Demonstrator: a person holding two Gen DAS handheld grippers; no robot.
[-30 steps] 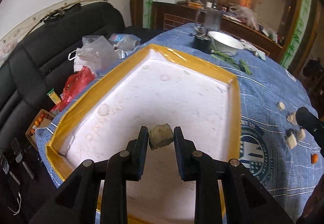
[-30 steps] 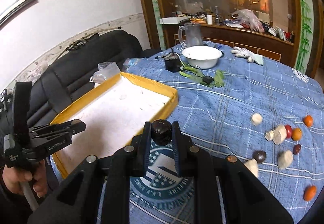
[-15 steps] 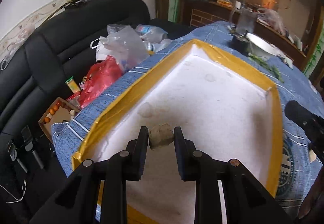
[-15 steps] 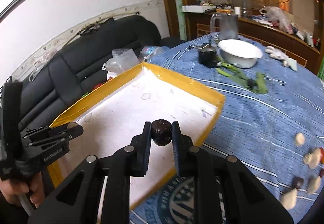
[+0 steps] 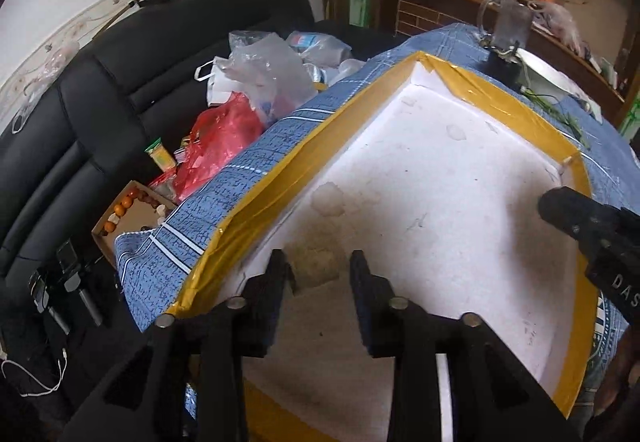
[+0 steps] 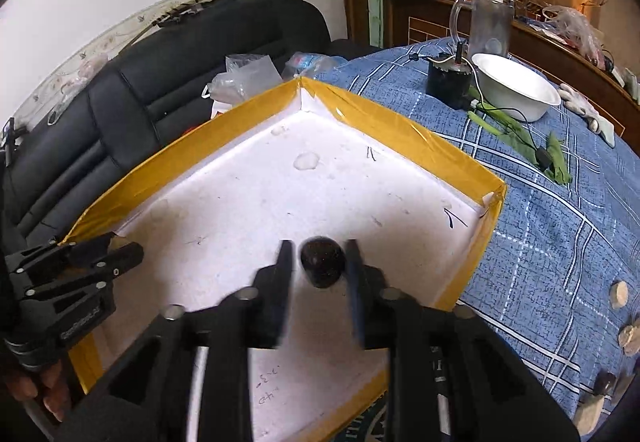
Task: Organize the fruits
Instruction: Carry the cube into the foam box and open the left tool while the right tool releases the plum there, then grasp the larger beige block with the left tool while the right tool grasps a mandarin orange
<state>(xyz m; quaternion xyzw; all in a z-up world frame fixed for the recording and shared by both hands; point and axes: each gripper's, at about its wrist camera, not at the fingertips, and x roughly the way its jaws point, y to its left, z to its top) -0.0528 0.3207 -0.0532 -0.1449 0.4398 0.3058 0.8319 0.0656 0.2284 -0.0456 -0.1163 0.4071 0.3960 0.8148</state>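
A white foam tray with a yellow taped rim (image 5: 256, 214) (image 6: 400, 134) lies on the blue checked tablecloth. My left gripper (image 5: 318, 268) is open over the tray's near left corner. A brownish, blurred chunk of fruit (image 5: 316, 262) sits loose between its spread fingers, low against the tray floor. My right gripper (image 6: 320, 260) is over the tray's middle with its fingers blurred and parted. A dark round fruit (image 6: 323, 266) sits in the gap, with a sliver of space on its left side. Each gripper shows at the edge of the other's view.
Several loose fruits (image 6: 618, 294) lie on the cloth to the right of the tray. A white bowl (image 6: 516, 86), a black pot (image 6: 446, 78) and green leaves (image 6: 520, 138) stand beyond it. Plastic bags (image 5: 260, 78) sit on the black sofa at left.
Both grippers moved in over the tray and lower. The left fingers spread and let go of the brownish chunk. The right fingers parted around the dark fruit.
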